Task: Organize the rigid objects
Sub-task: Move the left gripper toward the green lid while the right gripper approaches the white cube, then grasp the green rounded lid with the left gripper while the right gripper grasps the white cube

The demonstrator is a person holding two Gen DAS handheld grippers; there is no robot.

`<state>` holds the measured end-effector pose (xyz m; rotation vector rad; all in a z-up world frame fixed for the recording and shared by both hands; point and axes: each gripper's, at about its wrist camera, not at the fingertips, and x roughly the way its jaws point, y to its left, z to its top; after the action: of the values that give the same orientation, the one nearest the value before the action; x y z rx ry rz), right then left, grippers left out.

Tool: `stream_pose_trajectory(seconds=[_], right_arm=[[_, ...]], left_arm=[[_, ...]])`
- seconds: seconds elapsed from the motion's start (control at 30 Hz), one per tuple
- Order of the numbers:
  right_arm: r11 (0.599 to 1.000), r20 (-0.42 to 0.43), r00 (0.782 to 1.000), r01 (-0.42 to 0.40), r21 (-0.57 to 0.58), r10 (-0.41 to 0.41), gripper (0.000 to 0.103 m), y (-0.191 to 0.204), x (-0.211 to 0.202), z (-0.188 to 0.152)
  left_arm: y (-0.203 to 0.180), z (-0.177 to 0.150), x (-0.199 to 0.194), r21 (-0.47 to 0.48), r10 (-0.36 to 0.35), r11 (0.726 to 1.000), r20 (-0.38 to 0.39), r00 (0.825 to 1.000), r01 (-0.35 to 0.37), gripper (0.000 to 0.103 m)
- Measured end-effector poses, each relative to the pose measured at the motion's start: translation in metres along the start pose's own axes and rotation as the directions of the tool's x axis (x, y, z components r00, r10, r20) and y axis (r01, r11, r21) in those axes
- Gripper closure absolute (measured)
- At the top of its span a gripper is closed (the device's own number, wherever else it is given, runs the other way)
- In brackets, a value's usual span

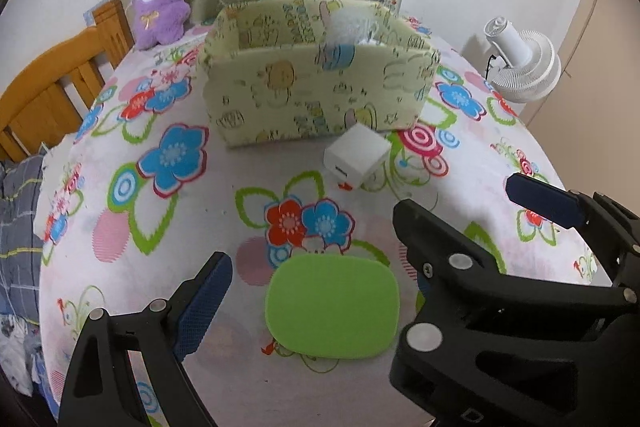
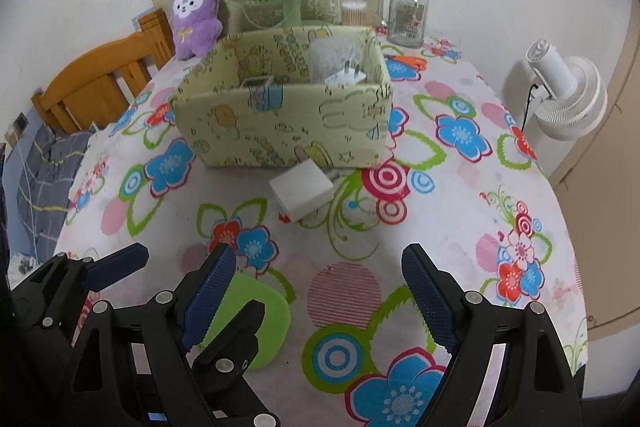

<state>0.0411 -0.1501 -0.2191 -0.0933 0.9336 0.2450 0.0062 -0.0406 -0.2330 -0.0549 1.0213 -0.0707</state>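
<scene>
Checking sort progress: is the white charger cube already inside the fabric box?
No, the white charger cube lies on the tablecloth in front of the fabric box.

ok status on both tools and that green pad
Left tool open, straddling green pad, no contact seen. Right tool open, empty. White charger loose before patterned box. Nothing blocking.

Right gripper (image 2: 324, 291) jaws wide apart, empty, above floral tablecloth (image 2: 460, 227). White cube charger (image 2: 302, 191) just before pale-yellow printed fabric box (image 2: 280, 123). Flat green pad (image 2: 260, 311) lower left.
</scene>
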Motion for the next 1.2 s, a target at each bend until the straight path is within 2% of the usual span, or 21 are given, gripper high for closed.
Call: stream_pose_trajectory(seconds=[0.4,0.87,1.2], right_arm=[[1.000,-0.061,0.998,0.012,0.000,-0.012,0.016,-0.008,0.023,-0.019],[1.000,-0.114,0.993,0.026,0.001,-0.026,0.016,-0.012,0.039,-0.031],[1.000,-0.137,0.990,0.023,0.010,-0.021,0.016,-0.012,0.048,-0.036]], left_arm=[[0.000,-0.018,0.024,-0.001,-0.004,1.000,-0.030,1.000,0.004,0.001],[-0.002,-0.027,0.042,0.000,-0.027,1.000,-0.067,0.997,0.027,0.000],[-0.011,-0.032,0.045,0.037,0.029,0.999,-0.050,0.998,-0.027,0.001]])
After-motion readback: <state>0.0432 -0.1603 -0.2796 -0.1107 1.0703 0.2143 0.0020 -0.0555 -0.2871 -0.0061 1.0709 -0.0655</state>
